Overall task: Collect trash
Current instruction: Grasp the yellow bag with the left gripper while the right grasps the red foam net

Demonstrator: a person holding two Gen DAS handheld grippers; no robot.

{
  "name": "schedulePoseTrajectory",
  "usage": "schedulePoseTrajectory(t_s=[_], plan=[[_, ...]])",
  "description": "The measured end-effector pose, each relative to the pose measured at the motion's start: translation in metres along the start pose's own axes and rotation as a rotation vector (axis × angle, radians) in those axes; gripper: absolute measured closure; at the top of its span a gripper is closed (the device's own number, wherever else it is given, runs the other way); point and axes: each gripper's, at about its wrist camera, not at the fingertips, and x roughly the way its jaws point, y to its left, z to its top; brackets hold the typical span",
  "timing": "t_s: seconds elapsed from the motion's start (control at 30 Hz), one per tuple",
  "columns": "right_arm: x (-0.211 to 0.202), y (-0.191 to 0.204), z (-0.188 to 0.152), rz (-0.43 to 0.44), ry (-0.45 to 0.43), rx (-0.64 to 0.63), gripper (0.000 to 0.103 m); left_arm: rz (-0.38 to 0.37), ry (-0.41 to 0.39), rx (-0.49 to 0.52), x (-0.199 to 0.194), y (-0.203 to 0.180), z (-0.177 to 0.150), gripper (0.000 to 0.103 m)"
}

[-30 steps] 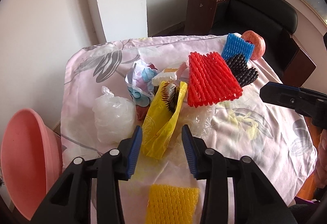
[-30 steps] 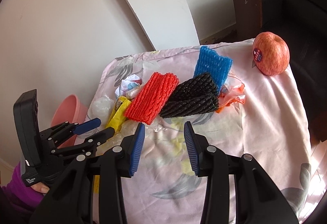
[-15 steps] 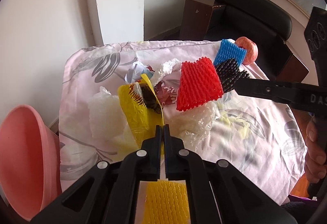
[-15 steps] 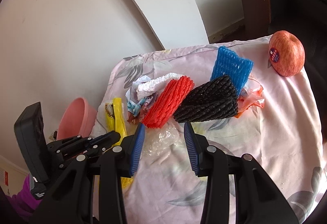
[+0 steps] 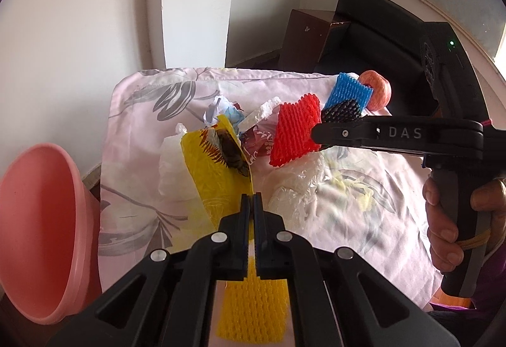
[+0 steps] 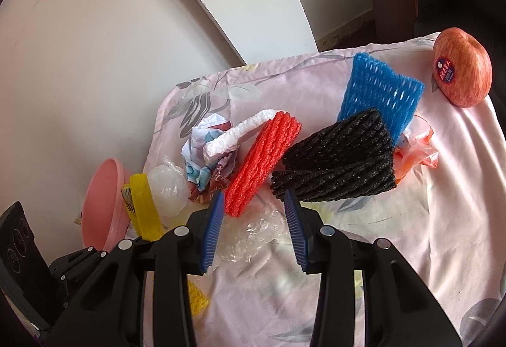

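Note:
My left gripper (image 5: 252, 204) is shut on a yellow plastic wrapper (image 5: 218, 170) and holds it up above the pink floral tablecloth (image 5: 363, 220); the wrapper also shows in the right wrist view (image 6: 142, 204). My right gripper (image 6: 253, 226) is open, its jaws over a crumpled clear plastic film (image 6: 249, 236) and just short of a red foam net (image 6: 262, 157). A black foam net (image 6: 338, 160), a blue foam net (image 6: 379, 94), a white foam strip (image 6: 240, 132) and crumpled paper (image 6: 202, 141) lie in the pile.
A pink bin (image 5: 41, 220) stands at the left table edge, also seen in the right wrist view (image 6: 101, 204). A yellow foam net (image 5: 253, 309) lies under my left gripper. An apple (image 6: 461, 68) sits at the far right corner. A dark chair (image 5: 379, 30) stands behind.
My left gripper closed on the yellow wrapper and lifted it. My right gripper moved forward toward the red net and clear film, staying open.

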Motion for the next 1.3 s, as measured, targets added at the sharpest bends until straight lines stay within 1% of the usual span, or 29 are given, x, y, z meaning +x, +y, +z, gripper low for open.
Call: schedulePoseTrajectory(t_s=[0.1,0.13,0.17,0.2,0.23,0.27,0.3,0.37,0.6,0.73,0.8,0.87,0.97,1.03,1.07,1.1,1.13,1.17,1.3], plan=[[0.005,0.003,0.001,-0.015,-0.010,-0.011,0.064,0.002,0.001,-0.006,-0.001,0.002,-0.001,0.101],[0.005,0.003,0.001,-0.021,-0.013,-0.015,0.069,0.004,0.001,-0.008,-0.002,0.002,-0.002,0.101],[0.007,0.003,0.001,-0.026,-0.009,-0.018,0.080,0.004,0.000,-0.011,-0.002,0.003,-0.002,0.101],[0.007,0.003,0.001,-0.028,-0.006,-0.017,0.088,0.005,0.000,-0.013,-0.003,0.004,-0.002,0.101],[0.007,0.002,0.000,-0.032,-0.007,-0.015,0.092,0.006,-0.001,-0.015,-0.003,0.004,-0.002,0.101],[0.007,0.001,0.000,-0.036,-0.008,-0.014,0.098,0.008,-0.001,-0.017,-0.003,0.004,-0.003,0.101],[0.006,0.001,-0.001,-0.035,-0.010,-0.013,0.101,0.012,0.000,-0.020,-0.003,0.004,-0.003,0.101],[0.002,0.001,-0.003,-0.029,-0.023,-0.018,0.102,0.017,0.001,-0.025,-0.003,0.005,-0.004,0.101],[-0.028,0.016,-0.006,-0.018,-0.116,-0.070,0.102,0.048,0.002,-0.047,-0.005,0.008,-0.004,0.101],[-0.043,0.022,-0.007,-0.021,-0.155,-0.092,0.102,0.055,-0.008,-0.054,-0.008,0.010,-0.004,0.101],[-0.047,0.021,-0.008,-0.019,-0.164,-0.092,0.103,0.055,-0.010,-0.053,-0.009,0.010,-0.004,0.101],[-0.045,0.020,-0.007,-0.021,-0.154,-0.086,0.102,0.056,-0.009,-0.053,-0.009,0.010,-0.004,0.101],[-0.036,0.014,-0.004,-0.013,-0.103,-0.054,0.102,0.056,-0.006,-0.055,-0.010,0.010,-0.005,0.101],[-0.029,0.011,-0.002,-0.026,-0.075,-0.046,0.097,0.055,-0.002,-0.054,-0.009,0.009,-0.007,0.101],[-0.027,0.011,-0.002,-0.026,-0.070,-0.041,0.084,0.055,0.001,-0.052,-0.009,0.008,-0.007,0.101],[-0.024,0.010,-0.002,-0.024,-0.067,-0.035,0.068,0.055,0.005,-0.051,-0.008,0.008,-0.008,0.101],[-0.021,0.010,-0.001,-0.023,-0.065,-0.033,0.062,0.057,0.009,-0.050,-0.008,0.008,-0.008,0.101],[-0.018,0.011,-0.001,-0.027,-0.062,-0.037,0.060,0.060,0.013,-0.050,-0.007,0.008,-0.009,0.101],[-0.002,0.017,0.003,-0.068,-0.042,-0.070,0.060,0.068,0.025,-0.062,-0.002,0.010,-0.009,0.101]])
